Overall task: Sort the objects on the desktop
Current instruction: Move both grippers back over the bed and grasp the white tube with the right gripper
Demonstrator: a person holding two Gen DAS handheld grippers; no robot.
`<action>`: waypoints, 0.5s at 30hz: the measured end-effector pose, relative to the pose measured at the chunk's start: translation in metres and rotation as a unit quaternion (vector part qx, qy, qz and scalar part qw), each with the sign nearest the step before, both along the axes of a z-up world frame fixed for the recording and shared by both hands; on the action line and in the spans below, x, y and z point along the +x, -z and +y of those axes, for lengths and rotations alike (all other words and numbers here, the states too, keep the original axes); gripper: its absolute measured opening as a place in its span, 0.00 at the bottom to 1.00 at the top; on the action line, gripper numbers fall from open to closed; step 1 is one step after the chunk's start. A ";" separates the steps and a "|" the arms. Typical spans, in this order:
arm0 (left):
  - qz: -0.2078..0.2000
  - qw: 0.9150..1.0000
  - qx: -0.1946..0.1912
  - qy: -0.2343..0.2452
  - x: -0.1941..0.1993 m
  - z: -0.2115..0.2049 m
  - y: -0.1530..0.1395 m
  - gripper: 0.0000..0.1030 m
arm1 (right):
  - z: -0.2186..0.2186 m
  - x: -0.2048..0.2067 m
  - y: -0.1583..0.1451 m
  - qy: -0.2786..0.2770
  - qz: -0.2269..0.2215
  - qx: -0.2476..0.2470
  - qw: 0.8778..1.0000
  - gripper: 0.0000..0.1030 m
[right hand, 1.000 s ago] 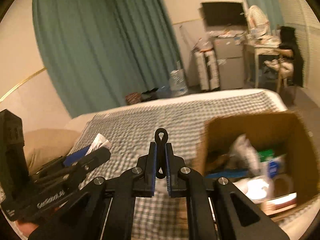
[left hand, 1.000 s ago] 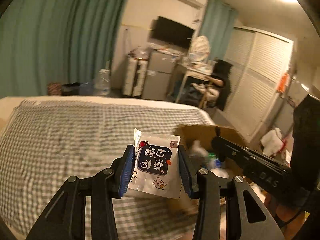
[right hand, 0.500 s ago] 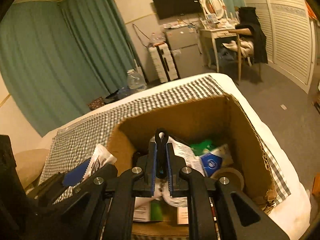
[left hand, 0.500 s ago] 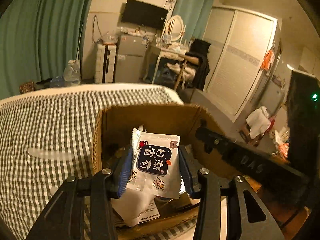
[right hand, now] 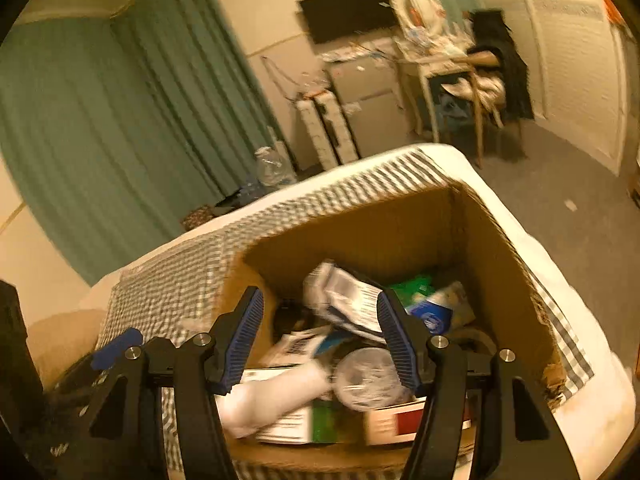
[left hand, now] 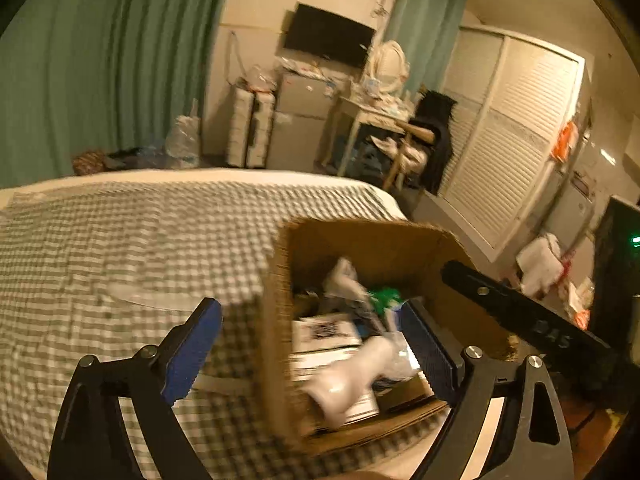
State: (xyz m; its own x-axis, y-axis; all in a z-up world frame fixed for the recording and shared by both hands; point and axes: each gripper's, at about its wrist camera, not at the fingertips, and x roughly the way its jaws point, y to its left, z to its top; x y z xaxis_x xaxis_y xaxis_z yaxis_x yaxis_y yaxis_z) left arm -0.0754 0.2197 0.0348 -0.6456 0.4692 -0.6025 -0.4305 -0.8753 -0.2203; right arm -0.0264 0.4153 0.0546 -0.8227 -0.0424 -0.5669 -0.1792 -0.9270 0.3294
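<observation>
An open cardboard box (left hand: 380,244) stands on the checked bed cover (left hand: 120,240), filled with several packets, papers and a green item. My left gripper (left hand: 310,340) hangs over the box's near left corner. Its jaws are opening wide, with nothing pressed between the blue pads. A blurred white packet (left hand: 352,380) lies in the box below them. My right gripper (right hand: 320,336) is over the same box (right hand: 380,224). Its jaws are opening too, and no object is held between them. A tilted printed packet (right hand: 344,296) and a round silvery thing (right hand: 368,376) lie beneath.
The bed's far edge (right hand: 440,152) drops to a grey floor. Beyond stand a desk with a chair (left hand: 404,136), a small fridge (left hand: 296,128), a wall screen (left hand: 328,40), green curtains (left hand: 100,60) and a louvred wardrobe (left hand: 512,128). A clear strip (left hand: 152,300) lies on the cover.
Both grippers moved from over the bed to above the box and opened. The snack packet left the left gripper's pads and the black clip left the right gripper's.
</observation>
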 end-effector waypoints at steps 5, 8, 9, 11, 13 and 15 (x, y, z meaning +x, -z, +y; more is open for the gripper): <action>0.000 0.997 -0.028 -0.065 0.005 -0.065 -0.009 0.95 | -0.064 0.001 -0.027 -0.060 0.024 0.030 0.997 0.58; -0.009 0.995 -0.022 -0.100 0.010 -0.109 -0.009 0.95 | -0.105 -0.007 -0.032 -0.097 0.022 0.041 0.994 0.58; -0.011 0.993 -0.021 -0.114 0.012 -0.125 -0.007 0.96 | -0.119 -0.010 -0.032 -0.110 0.020 0.046 0.993 0.58; -0.017 0.991 -0.023 -0.133 0.014 -0.150 -0.002 0.96 | -0.147 -0.015 -0.029 -0.134 0.014 0.055 0.989 0.58; -0.022 0.987 -0.031 -0.156 0.015 -0.177 0.004 0.96 | -0.172 -0.020 -0.021 -0.157 0.004 0.059 0.986 0.58; -0.028 0.984 -0.031 -0.176 0.015 -0.200 0.011 0.96 | -0.193 -0.026 -0.009 -0.177 -0.012 0.063 0.982 0.58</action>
State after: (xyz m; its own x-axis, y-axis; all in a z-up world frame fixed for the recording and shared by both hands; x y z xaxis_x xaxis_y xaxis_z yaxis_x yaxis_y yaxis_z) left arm -0.0602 0.0196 0.0240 -0.7263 0.1844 -0.6621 -0.0874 -0.9803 -0.1772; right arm -0.0528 0.2227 0.0640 -0.7559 -0.2519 -0.6042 0.1554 -0.9657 0.2081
